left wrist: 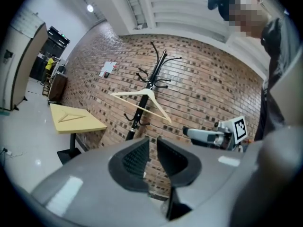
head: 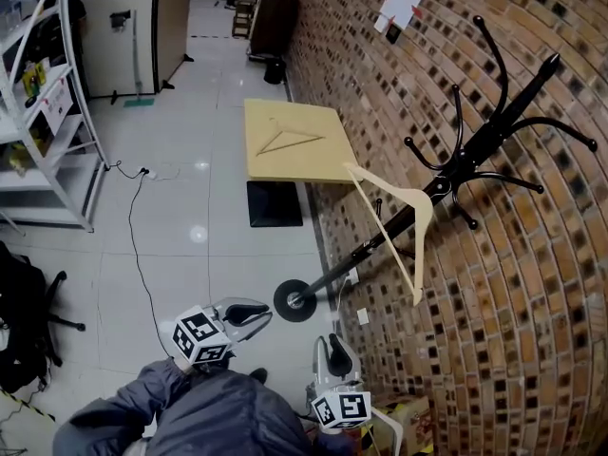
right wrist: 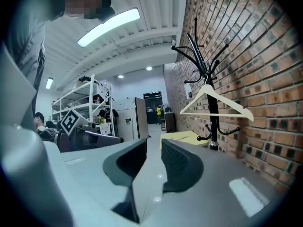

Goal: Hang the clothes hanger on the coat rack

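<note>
A pale wooden clothes hanger hangs by its hook on a lower arm of the black coat rack, which stands against the brick wall. The same hanger shows in both gripper views, well ahead of the jaws. A second wooden hanger lies flat on the yellow table. My left gripper and right gripper are held low near my body, well short of the rack's round base. Each has its jaws a little apart with nothing between them.
White shelving stands at the left, with a cable trailing over the tiled floor. A black chair is at the lower left. A cardboard box sits by the wall near my right gripper.
</note>
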Motion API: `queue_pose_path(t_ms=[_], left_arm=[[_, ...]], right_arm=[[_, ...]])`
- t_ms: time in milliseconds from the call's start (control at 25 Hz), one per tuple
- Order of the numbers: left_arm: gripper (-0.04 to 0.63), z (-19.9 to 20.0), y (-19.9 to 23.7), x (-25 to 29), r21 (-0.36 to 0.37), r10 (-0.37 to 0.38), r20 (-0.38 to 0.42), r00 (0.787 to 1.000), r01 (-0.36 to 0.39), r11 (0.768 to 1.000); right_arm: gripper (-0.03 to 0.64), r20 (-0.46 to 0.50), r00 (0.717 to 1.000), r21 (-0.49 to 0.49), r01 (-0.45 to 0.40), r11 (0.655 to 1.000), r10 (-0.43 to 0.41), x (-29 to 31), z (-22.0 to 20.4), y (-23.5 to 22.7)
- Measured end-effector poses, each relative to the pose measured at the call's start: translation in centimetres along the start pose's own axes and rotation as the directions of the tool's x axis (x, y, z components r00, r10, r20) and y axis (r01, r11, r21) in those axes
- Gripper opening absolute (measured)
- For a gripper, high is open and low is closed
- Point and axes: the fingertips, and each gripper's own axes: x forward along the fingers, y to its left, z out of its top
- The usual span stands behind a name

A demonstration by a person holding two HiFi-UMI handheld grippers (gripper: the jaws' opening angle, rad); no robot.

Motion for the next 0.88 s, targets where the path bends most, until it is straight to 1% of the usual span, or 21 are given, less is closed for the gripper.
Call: queue_pose_path(t_ms=[200,360,560,720,880], left_arm=[[0.044,0.0,-0.3,-0.6,0.008,0.027,0.004,1.000,-0.027,1.000],[0.044,-0.5,-0.9,-0.9,0.002,0.036,0.003,0.999,-0.036,0.999],[0.044,-1.0,-1.9,-0.8,0.003,0.030,-0.004,1.000,-0.030,1.000],[0.044,-1.5,-2.8,-0.3,0.006,0.012,-0.019,1.000,-0.012,1.000],[0.043,-1.7,-3.7,0.1,0.017,-0.007,-0.017,1.000,0.007,1.000]], right_arm=[[0.080,0.001,0.999,-0.054,-0.039,0.998,0.039,0.3,0.4,0.9],[0.071,-0.001,0.998,-0.073,-0.056,0.996,0.056,0.2,0.4,1.4],[0.067,-0.005,0.999,-0.092,-0.044,0.995,0.044,-0.7,0.7,0.8],[0.061,-0.008,1.000,-0.079,-0.023,0.997,0.023,-1.9,0.3,0.2],[0.061,0.000,1.000,-0.095,-0.007,0.995,0.007,-2.8,0.2,0.0]])
